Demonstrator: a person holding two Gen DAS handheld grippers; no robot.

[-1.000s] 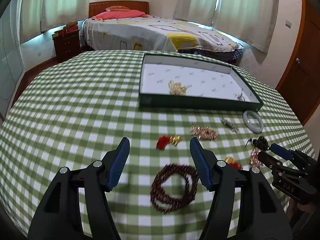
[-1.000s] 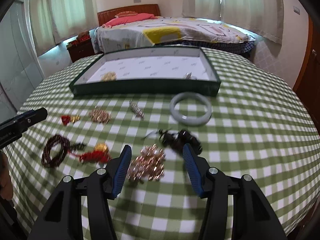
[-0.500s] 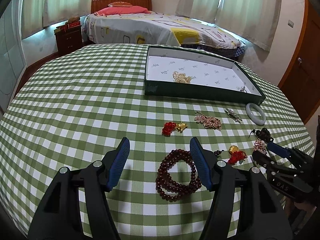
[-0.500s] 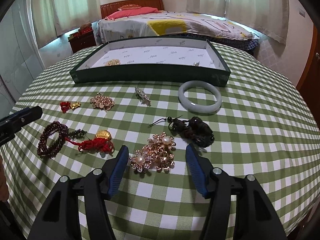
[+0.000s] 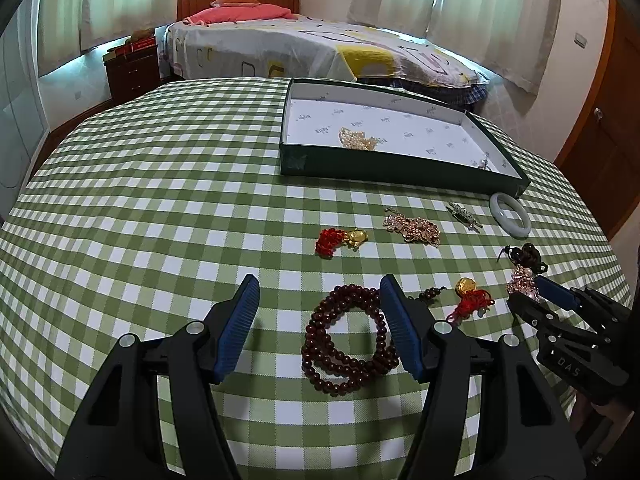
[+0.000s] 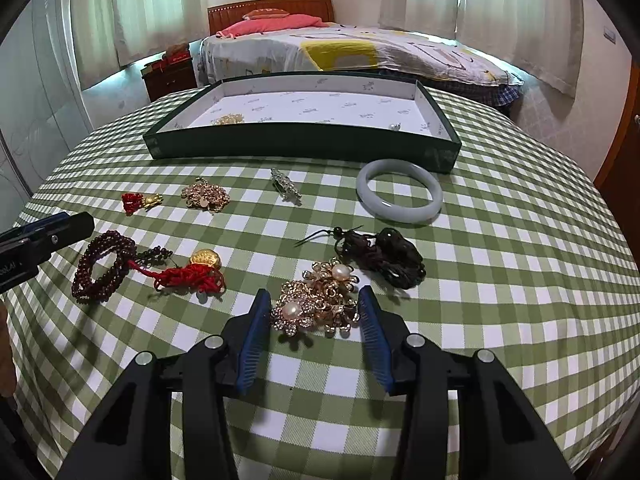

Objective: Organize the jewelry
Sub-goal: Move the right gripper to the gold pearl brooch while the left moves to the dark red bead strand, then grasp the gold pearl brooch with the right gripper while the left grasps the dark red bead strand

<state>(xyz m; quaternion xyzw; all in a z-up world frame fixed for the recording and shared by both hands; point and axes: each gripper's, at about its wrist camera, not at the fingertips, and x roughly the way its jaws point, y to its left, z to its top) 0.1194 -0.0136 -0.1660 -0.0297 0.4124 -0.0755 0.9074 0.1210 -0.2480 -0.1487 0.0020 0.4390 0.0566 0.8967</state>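
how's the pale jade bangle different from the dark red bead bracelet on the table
The pale green jade bangle is one smooth, solid ring; the dark red bead bracelet is many small beads strung in coiled loops. The bangle lies by the corner of the green tray, clear of other pieces; the bead bracelet lies nearer the left gripper, with a red-tasselled gold charm right beside it. Both lie flat on the checked tablecloth, outside the tray.

Woven checked tablecloth (image 6: pixel 500 280), glossy smooth bangle (image 6: pixel 399 191), glittering metal brooch (image 6: pixel 316 300)
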